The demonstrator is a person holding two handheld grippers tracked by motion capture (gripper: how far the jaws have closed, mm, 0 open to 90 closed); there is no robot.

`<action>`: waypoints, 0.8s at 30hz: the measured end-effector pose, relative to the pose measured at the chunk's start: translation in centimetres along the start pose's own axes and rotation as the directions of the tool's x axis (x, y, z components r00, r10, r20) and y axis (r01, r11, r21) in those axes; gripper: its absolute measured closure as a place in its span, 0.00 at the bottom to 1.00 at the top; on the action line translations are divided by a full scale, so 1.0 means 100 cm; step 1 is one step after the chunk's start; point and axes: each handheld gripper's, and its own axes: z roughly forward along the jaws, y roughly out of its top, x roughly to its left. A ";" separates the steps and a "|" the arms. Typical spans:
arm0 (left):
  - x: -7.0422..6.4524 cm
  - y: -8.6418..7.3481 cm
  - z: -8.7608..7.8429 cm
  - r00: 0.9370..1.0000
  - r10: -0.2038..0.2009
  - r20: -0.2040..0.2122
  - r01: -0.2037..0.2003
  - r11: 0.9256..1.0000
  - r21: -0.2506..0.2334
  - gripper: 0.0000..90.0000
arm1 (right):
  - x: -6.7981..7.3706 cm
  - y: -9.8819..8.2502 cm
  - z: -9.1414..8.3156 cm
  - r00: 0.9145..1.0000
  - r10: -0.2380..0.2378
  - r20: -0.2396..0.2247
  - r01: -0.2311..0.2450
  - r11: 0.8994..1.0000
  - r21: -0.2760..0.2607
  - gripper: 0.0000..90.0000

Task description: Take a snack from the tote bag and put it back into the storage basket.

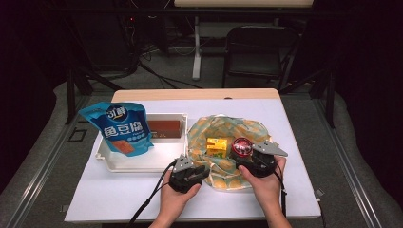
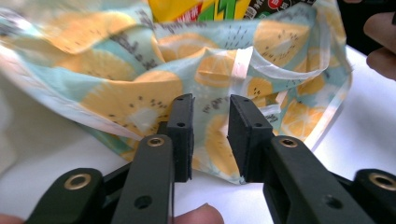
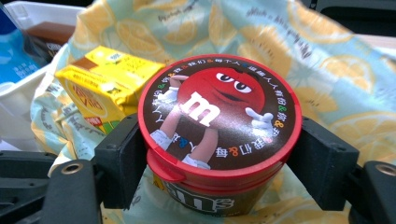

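Gripping the two grippers from the near edge of the white table (image 1: 119, 199), with both forearms coming in from the bottom. Pinching the red-lidded candy tub (image 3: 217, 126) between the pads of the right gripper (image 1: 244, 159), one pad on each side below the lid; holding it over the lemon-print cloth bag (image 1: 223, 130), just right of the yellow carton (image 1: 216, 146). Standing a little spread at the left gripper (image 2: 210, 133), pads pressing on nothing, the bag's near edge lying across the gap. Sitting farther left, the white tray (image 1: 114, 164), carrying a blue pouch (image 1: 121, 128) and a brown box (image 1: 165, 128).
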 end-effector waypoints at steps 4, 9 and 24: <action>0.000 0.006 -0.012 1.000 0.016 0.004 -0.015 0.999 -0.031 0.68 | -0.001 0.005 -0.006 1.000 -0.002 -0.001 0.002 1.000 -0.014 0.28; -0.002 0.014 -0.019 0.999 0.045 0.000 -0.045 0.997 -0.069 0.46 | -0.001 0.012 -0.013 1.000 0.002 -0.013 -0.002 1.000 -0.022 0.28; -0.030 0.034 -0.001 0.991 0.135 0.002 -0.134 0.987 -0.093 0.18 | 0.011 0.022 -0.032 0.998 -0.039 -0.053 0.038 0.999 -0.029 0.28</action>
